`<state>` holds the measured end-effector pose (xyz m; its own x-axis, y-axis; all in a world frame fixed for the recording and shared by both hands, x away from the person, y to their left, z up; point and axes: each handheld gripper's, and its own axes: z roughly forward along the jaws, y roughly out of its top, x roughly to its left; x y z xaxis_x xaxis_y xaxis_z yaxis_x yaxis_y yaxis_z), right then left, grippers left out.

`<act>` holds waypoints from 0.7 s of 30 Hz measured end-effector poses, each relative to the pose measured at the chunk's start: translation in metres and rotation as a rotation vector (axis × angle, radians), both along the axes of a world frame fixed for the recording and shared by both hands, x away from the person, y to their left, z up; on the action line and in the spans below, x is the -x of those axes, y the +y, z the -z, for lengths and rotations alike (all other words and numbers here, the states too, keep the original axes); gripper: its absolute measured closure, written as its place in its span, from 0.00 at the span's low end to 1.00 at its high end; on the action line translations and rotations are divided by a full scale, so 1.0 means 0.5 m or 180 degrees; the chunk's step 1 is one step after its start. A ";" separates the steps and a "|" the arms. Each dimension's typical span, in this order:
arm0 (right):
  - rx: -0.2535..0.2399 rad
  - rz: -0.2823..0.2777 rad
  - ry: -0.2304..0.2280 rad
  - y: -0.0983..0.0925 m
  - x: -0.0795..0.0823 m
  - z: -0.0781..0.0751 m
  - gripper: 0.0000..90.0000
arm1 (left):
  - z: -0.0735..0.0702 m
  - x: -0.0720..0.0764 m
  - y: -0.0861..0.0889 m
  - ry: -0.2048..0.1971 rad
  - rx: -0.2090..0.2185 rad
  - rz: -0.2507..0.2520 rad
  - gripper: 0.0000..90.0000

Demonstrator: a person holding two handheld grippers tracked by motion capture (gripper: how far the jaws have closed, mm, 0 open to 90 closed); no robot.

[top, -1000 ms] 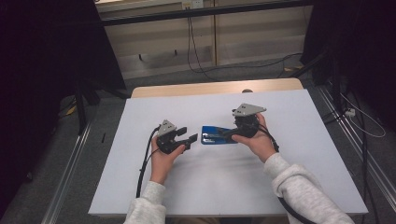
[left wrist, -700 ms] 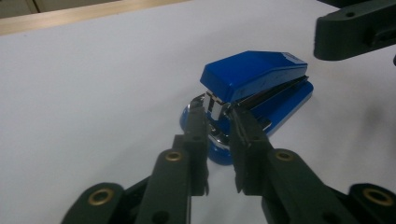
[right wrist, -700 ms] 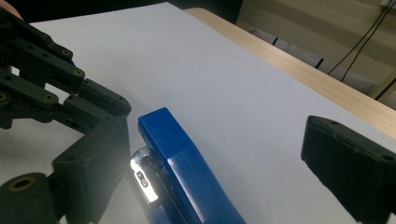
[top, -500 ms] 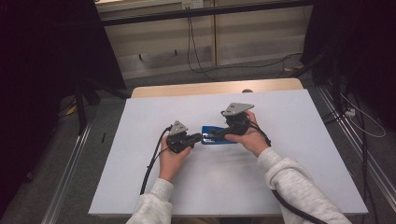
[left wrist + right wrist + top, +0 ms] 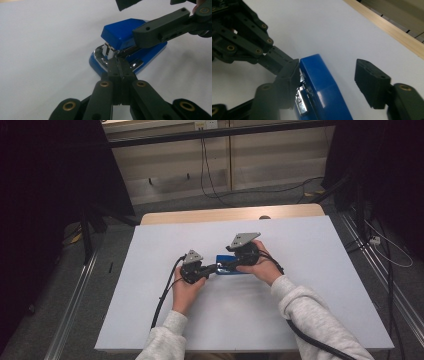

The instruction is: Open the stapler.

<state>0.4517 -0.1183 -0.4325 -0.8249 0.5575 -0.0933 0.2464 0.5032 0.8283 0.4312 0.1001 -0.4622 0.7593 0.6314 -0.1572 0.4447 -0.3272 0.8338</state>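
1. The left gripper (image 5: 212,268) is held low over the white table (image 5: 150,320). Its jaws are pressed together, tip to tip, with nothing between them.
2. The shut tips are poked into the mouth of the stapler (image 5: 120,37), right at the shiny metal part under the blue top — whether they push on it cannot be told.
3. The blue stapler is found near the middle of the table, lying flat, between the two hands.
4. The right gripper (image 5: 327,83) is set around the stapler's blue top. Its jaws have just been closing, and the stapler is between them.
5. One right jaw is seen against the stapler's side in the right gripper view. The other jaw is apart from it, with a strip of white table in the gap — so the stapler is not pinched yet.
6. The step in hand seems to be getting hold of the stapler with both tools, maybe to open it or steady it.
7. For the next move, the right jaws would need to be closed more, until both sides are touched. The left tips should be kept still, or the stapler may be slid away.
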 end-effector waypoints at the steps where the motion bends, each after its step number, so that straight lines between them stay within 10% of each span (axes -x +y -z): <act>1: 0.0000 0.0000 0.0000 0.000 0.000 0.000 0.46 | 0.000 0.000 -0.001 0.0010 -0.0023 0.0011 1.00; 21: 0.0440 -0.0438 -0.0104 -0.007 -0.007 0.008 0.65 | 0.001 -0.002 -0.018 0.0028 -0.0037 0.0120 1.00</act>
